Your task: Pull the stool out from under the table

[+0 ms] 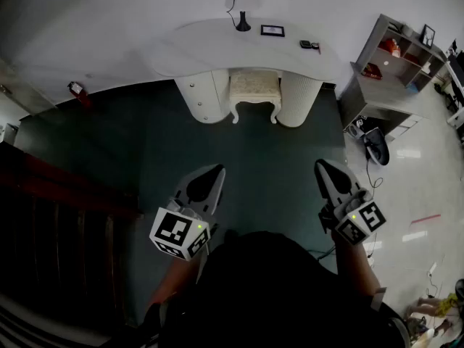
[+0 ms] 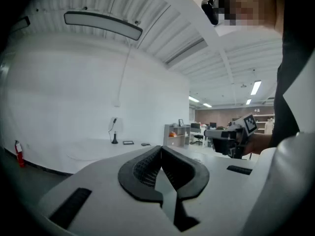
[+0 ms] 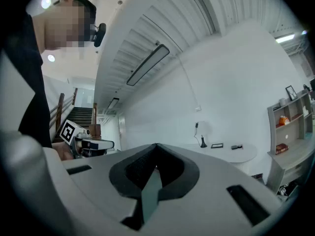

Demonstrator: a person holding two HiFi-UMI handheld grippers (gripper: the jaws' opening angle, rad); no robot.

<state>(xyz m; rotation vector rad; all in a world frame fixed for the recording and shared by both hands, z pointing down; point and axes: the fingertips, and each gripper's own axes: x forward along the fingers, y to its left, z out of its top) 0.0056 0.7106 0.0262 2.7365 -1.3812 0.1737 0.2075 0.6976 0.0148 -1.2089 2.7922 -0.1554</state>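
A cream stool [image 1: 254,91] with carved legs stands tucked between the two pedestals of the white curved table [image 1: 196,38] at the far wall. My left gripper [image 1: 216,171] and right gripper [image 1: 320,165] hang well short of it over the dark floor, both shut and empty, tips pointing toward the table. In the left gripper view the jaws [image 2: 161,148] meet at the tips, with the table [image 2: 88,149] small in the distance. The right gripper view shows its jaws [image 3: 156,146] closed too, the table [image 3: 231,152] far off to the right.
A black lamp base [image 1: 243,26], a small frame [image 1: 272,30] and a dark object [image 1: 309,45] sit on the table. A grey shelf unit [image 1: 395,56] stands right of it. A stair railing [image 1: 65,194] runs at the left. A red extinguisher [image 1: 77,90] leans on the wall.
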